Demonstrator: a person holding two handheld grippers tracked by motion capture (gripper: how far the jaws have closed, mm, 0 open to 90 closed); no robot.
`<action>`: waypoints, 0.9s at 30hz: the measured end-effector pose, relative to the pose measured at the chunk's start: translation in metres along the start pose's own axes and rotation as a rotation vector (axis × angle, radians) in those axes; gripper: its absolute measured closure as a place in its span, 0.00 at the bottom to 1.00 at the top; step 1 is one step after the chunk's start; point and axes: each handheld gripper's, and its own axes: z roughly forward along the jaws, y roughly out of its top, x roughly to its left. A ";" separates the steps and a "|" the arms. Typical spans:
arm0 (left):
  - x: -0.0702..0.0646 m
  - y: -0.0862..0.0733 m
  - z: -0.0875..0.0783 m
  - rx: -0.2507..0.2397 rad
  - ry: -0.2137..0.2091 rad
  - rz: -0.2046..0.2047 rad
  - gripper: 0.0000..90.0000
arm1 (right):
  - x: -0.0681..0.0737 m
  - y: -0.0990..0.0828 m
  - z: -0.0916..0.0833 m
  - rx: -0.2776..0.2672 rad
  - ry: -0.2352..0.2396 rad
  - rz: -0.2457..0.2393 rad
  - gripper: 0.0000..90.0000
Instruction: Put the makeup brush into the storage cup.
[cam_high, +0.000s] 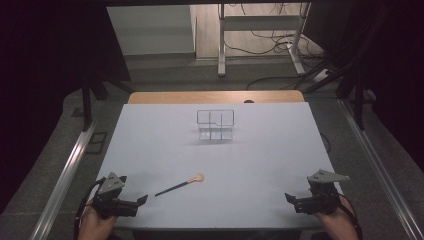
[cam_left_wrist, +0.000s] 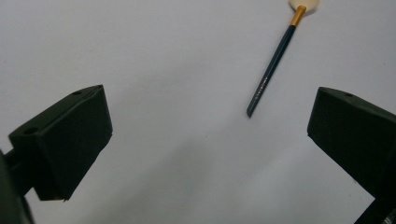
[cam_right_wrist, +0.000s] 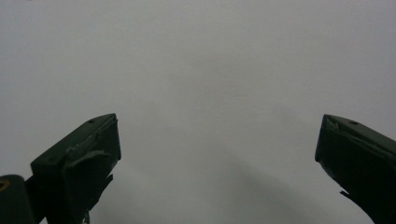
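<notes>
Brush (cam_high: 179, 186) lying near surface's (cam_high: 150, 145) front edge, just beside left gripper (cam_high: 141, 200); both grippers, right gripper (cam_high: 289, 198) included, sitting spread, empty. Risk: thin handle rolling away under an off-centre pinch.

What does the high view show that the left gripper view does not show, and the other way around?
The high view alone shows the clear organizer far up the table, the right gripper, the floor and its cables. The left gripper view alone shows the faint print on the brush handle and the left gripper with its jaws wide apart, nothing between them. Both show the brush lying on the white table.
</notes>
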 end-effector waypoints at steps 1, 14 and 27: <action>0.000 0.000 0.000 0.001 0.004 0.003 0.01 | -0.001 0.000 0.000 0.000 0.000 0.002 0.00; 0.003 -0.001 0.002 0.013 0.011 0.017 0.02 | -0.002 0.000 0.002 0.010 0.000 -0.007 0.00; 0.001 0.003 0.005 0.017 -0.030 0.009 0.01 | -0.002 0.000 0.002 0.014 -0.003 -0.003 0.00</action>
